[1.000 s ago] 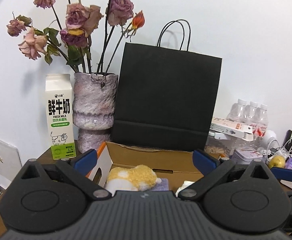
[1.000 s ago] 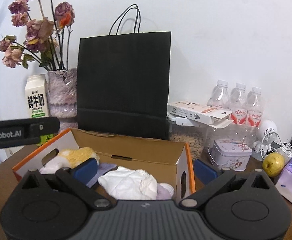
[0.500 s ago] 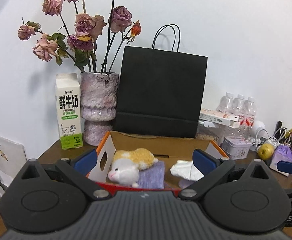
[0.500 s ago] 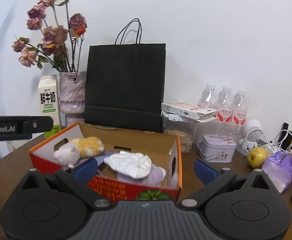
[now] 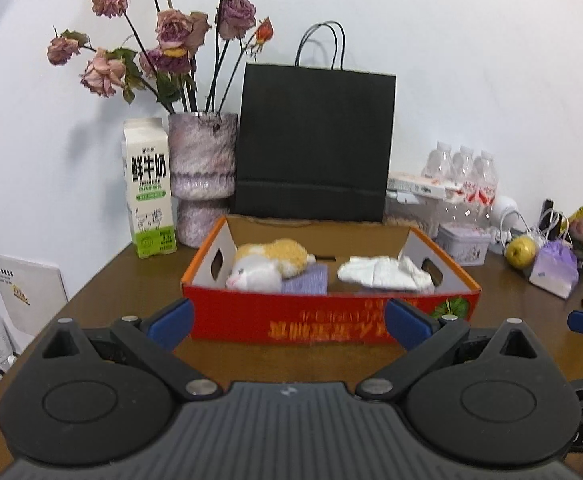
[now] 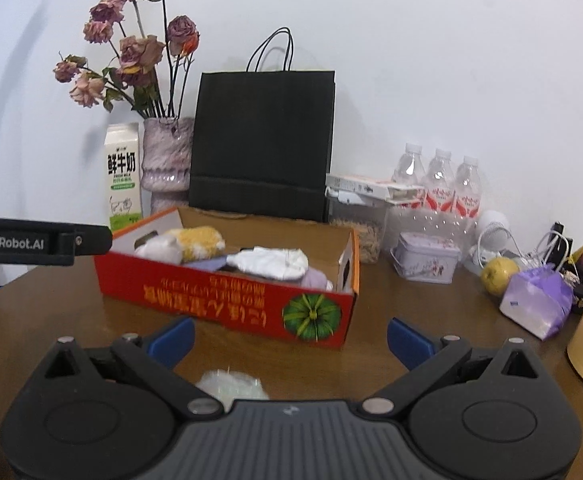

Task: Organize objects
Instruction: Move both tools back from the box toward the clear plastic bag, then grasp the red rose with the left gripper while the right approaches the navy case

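Note:
A red cardboard box (image 5: 331,318) (image 6: 219,300) stands on the brown table. Inside it lie a yellow-and-white plush toy (image 5: 269,262) (image 6: 189,246), a purple cloth (image 5: 305,282) and a white crumpled cloth (image 5: 385,274) (image 6: 269,262). My left gripper (image 5: 287,322) is open, held back from the box's front wall with nothing between its fingers. My right gripper (image 6: 289,336) is open too, in front of the box's right corner. A small pale object (image 6: 231,386) lies on the table just ahead of the right gripper's body. The left gripper's side (image 6: 39,240) shows at the left of the right wrist view.
Behind the box stand a black paper bag (image 5: 315,144), a vase of dried roses (image 5: 203,176) and a milk carton (image 5: 149,196). At the right are water bottles (image 6: 439,184), a tin (image 6: 427,258), an apple (image 6: 499,274), a purple pouch (image 6: 539,300) and cables.
Both grippers have pulled back from over the box toward the table's near side; the whole box front now shows. Both stayed open.

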Demonstrator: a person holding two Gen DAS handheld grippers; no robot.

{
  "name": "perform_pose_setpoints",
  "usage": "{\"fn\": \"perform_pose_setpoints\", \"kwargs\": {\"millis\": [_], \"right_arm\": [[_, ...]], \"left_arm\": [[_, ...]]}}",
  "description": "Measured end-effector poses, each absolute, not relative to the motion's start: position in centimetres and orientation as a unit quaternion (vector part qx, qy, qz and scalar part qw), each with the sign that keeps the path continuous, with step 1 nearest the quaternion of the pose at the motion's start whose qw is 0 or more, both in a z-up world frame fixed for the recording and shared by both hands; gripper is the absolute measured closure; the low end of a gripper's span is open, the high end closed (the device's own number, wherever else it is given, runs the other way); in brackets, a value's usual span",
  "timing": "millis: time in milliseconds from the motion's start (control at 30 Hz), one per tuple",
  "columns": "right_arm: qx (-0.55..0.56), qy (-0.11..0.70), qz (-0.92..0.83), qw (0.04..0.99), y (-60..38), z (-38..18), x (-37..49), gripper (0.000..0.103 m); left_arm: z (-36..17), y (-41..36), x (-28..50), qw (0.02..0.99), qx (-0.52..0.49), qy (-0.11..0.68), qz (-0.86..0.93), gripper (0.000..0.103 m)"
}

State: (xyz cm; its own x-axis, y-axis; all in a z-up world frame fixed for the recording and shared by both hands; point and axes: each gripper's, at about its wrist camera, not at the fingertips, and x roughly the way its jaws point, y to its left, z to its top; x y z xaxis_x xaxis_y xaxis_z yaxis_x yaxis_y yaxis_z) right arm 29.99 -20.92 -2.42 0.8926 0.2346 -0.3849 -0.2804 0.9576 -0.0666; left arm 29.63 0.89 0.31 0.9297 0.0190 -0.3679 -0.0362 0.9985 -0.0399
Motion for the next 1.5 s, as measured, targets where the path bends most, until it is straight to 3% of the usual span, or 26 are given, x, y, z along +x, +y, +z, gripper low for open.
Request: {"fn": "perform_pose_setpoints", "kwargs": {"millis": [800, 1433, 1467, 1500], "right_arm": [[-0.039, 0.243, 0.114, 0.963, -26.4, -6.9, 24.9, 0.000], [-0.029, 0.251, 0.128, 0.959, -27.1, -7.5, 24.8, 0.000], [-0.028, 0.251, 0.128, 0.959, -27.1, -7.5, 24.8, 0.000], [-0.028, 0.251, 0.127, 0.959, -27.0, -7.5, 24.8, 0.000]], "left_arm": [[-5.8, -2.2, 25.9, 0.958, 0.003, 0.288, -0.016, 0.000], [-7.6, -4.8, 27.9, 0.952, 0.022, 0.305, -0.033, 0.000], [-7.6, -4.9, 27.9, 0.952, 0.024, 0.303, -0.038, 0.002], [-7.5, -5.0, 27.8, 0.954, 0.023, 0.297, -0.043, 0.013]]}}
